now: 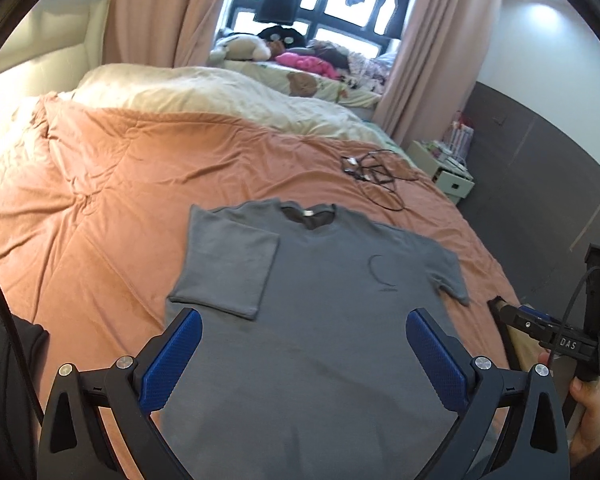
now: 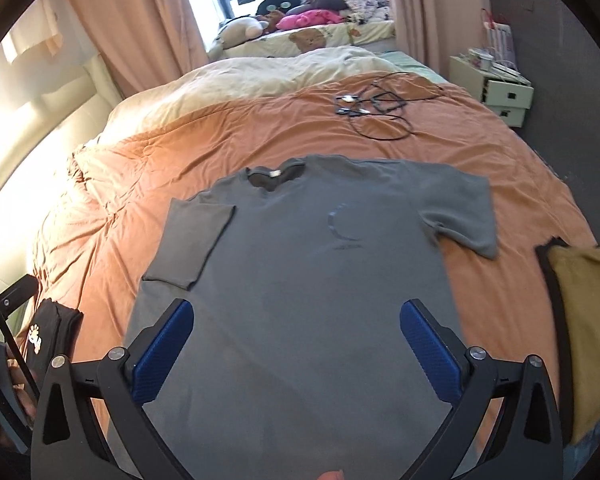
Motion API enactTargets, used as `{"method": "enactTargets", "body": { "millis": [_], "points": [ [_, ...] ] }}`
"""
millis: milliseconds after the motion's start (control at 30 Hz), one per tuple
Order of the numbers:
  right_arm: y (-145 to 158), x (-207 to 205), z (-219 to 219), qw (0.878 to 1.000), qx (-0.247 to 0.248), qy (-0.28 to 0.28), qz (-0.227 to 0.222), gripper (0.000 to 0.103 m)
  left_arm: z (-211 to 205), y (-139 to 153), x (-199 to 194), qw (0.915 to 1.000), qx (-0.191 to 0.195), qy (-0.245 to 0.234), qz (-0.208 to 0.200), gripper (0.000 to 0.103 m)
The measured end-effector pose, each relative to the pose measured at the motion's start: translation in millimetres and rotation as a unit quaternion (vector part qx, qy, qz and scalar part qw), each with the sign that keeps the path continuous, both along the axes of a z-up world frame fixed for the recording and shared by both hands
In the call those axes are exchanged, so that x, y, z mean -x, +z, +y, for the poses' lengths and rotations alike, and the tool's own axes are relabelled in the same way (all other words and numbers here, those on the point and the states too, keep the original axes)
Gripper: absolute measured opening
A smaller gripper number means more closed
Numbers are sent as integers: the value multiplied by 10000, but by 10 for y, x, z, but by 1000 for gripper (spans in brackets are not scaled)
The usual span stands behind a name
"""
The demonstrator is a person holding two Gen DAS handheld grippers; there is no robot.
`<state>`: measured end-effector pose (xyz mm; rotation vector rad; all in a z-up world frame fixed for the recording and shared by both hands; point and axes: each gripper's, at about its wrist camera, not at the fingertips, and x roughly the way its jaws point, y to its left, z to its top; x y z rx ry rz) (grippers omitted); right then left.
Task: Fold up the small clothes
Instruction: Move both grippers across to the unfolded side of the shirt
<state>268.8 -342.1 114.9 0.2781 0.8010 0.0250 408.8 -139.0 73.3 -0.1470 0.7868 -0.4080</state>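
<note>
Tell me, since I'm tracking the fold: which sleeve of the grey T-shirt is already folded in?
The sleeve on the picture's left, lying flat over the chest of the grey T-shirt. The other sleeve sticks out sideways onto the orange duvet.

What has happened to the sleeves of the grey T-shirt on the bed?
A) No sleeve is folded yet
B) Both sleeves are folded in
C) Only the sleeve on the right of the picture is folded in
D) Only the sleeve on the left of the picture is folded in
D: on the grey T-shirt, the left-side sleeve lies folded over the body, while the right-side sleeve sticks out flat on the orange bedspread.
</note>
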Motion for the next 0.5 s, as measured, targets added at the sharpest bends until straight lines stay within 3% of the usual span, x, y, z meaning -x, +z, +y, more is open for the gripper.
{"method": "enactTargets", "body": {
  "millis": [500],
  "points": [
    [123, 805, -959, 9985, -148, -427, -298, 103, -670, 430, 587, 9986, 89, -497, -176, 102]
  ]
}}
